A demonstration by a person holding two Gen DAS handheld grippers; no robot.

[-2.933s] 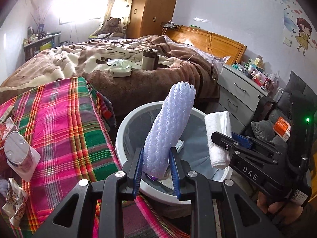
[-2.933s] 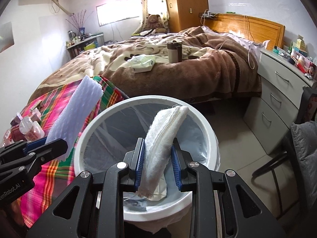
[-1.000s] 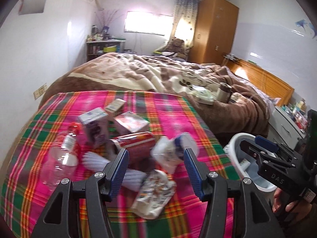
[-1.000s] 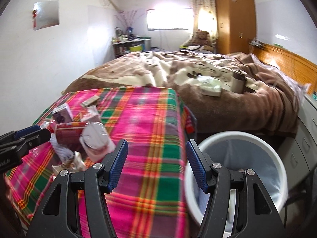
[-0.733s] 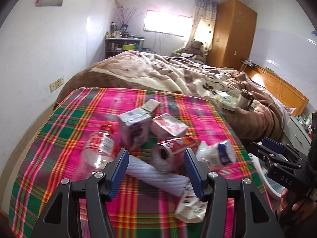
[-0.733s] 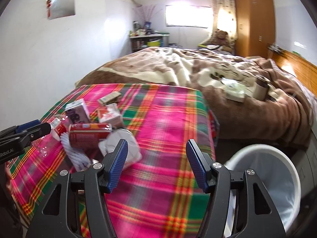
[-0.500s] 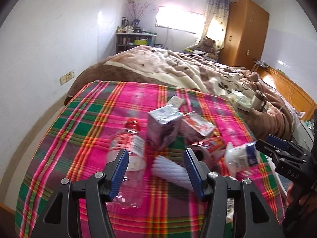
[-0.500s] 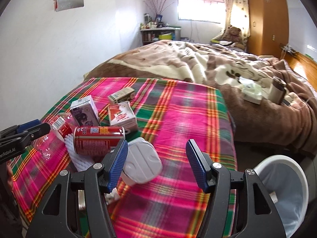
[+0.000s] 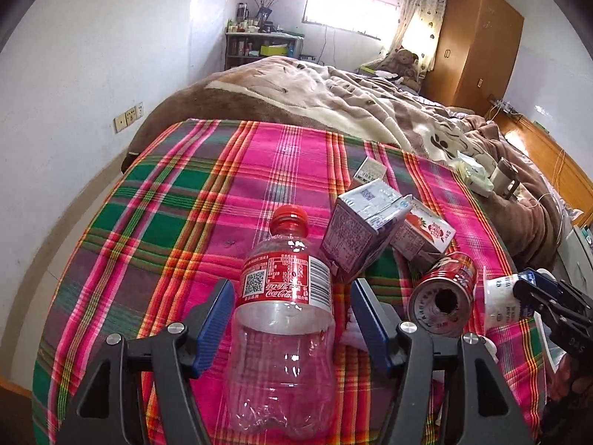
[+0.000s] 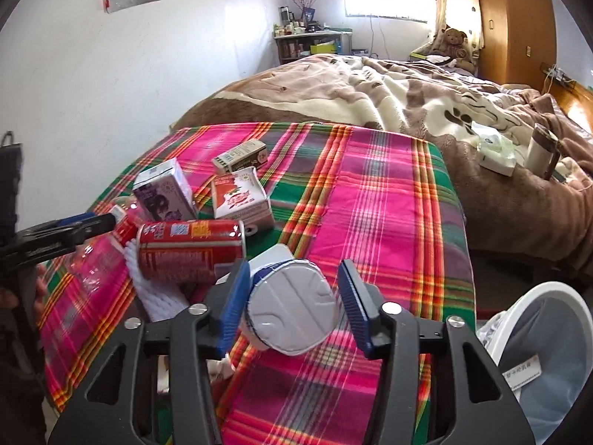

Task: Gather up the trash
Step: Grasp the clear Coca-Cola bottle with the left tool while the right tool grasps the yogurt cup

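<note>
A clear cola bottle with a red cap lies on the plaid tablecloth. My left gripper straddles it, its jaws opening, with a gap on each side of the bottle. A white yogurt cup with a foil lid lies on its side between the fingers of my right gripper. Those jaws are closing, and a sliver of space still shows at the right pad. In the left wrist view the right gripper shows at the right edge beside the cup.
A red can, purple carton, strawberry carton, small box and white foam netting crowd the table's left. The lined white bin stands off the table's right edge. A bed lies behind.
Both grippers let go of the foam and towel at the bin and swung over to the table. The left now straddles the bottle; the right has narrowed around the yogurt cup.
</note>
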